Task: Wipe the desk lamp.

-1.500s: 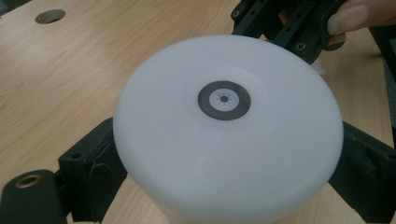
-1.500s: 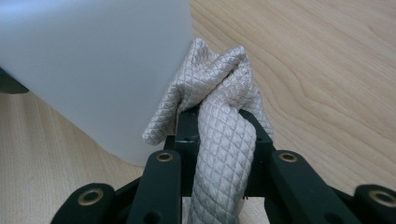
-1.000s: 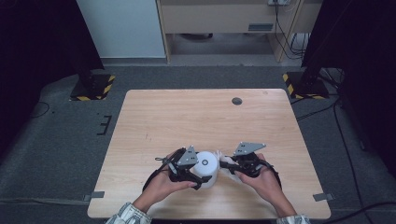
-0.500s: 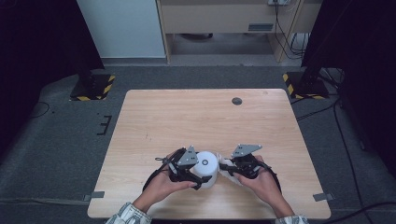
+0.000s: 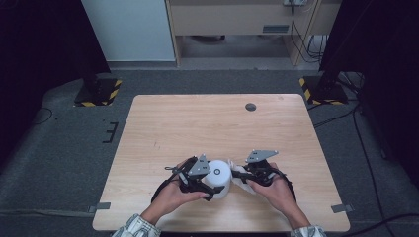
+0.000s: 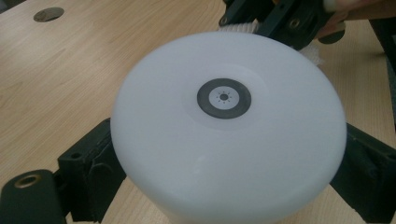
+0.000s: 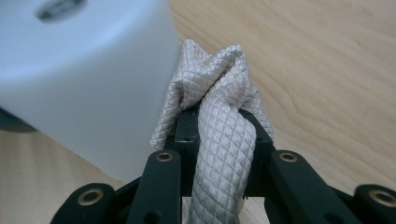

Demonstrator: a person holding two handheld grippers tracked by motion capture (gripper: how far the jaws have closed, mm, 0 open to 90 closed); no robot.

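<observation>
Down at the near edge of the table [image 5: 163,123], both hands are in close on one white cylinder [image 5: 218,177], standing upright on its flat end, its long axis vertical. The left gripper [image 5: 197,178] has its jaws set around the cylinder's sides, clamping it from the left; in the left gripper view the round top [image 6: 224,98] sits right between the two black jaws. The right gripper [image 5: 245,174] is pinched tight on a quilted cloth [image 7: 219,140], and the bunched end of that cloth presses against the cylinder's wall. So the cylinder lies just to the left of the right gripper, touching the cloth. The wipe looks set to run around or down that curved wall, with the left grip holding it steady. Farther off, bare wood and a small dark grommet [image 5: 250,106].
</observation>
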